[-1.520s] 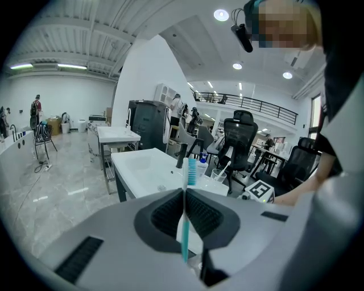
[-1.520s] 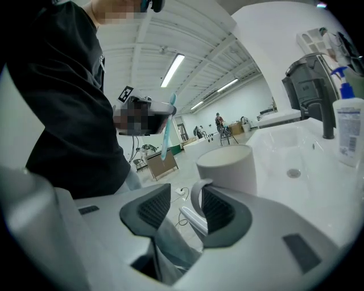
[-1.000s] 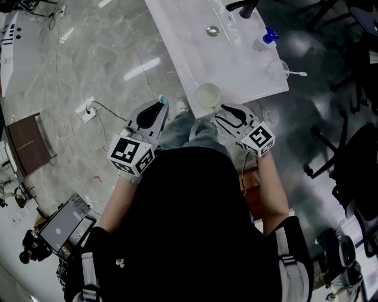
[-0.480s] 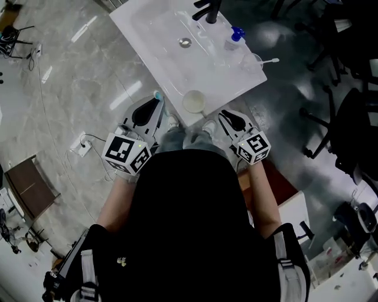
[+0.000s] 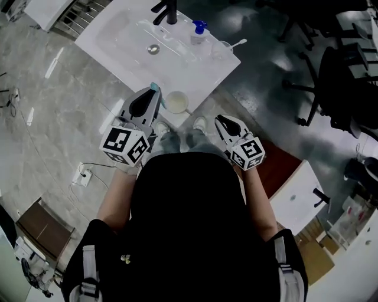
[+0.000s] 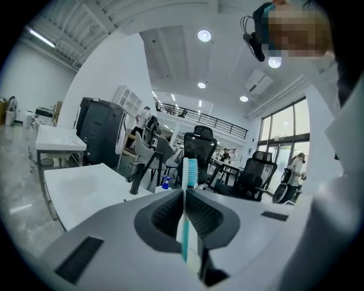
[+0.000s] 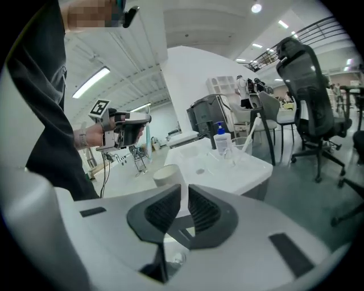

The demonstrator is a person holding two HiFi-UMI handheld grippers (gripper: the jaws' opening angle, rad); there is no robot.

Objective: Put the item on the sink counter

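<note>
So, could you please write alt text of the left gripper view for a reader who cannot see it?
The left gripper holds a teal-and-white toothbrush upright between its closed black jaws, bristles at the top. Beyond it lies a white sink counter with a black faucet, and office chairs stand further back in a bright, high-ceilinged room.

Desk (image 5: 204, 69): white sink counter, on the grey tiled floor (image 5: 53, 118).
Basin (image 5: 133, 36): sunk into the desk, with a round metal drain (image 5: 153, 49).
Faucet (image 5: 168, 12): black, at the far edge.
Soap bottle (image 5: 198, 33): blue pump, near the faucet.
Glass (image 5: 223, 49): clear, just beside the bottle.
Cup (image 5: 176, 101): white, upright at the near corner.
</note>
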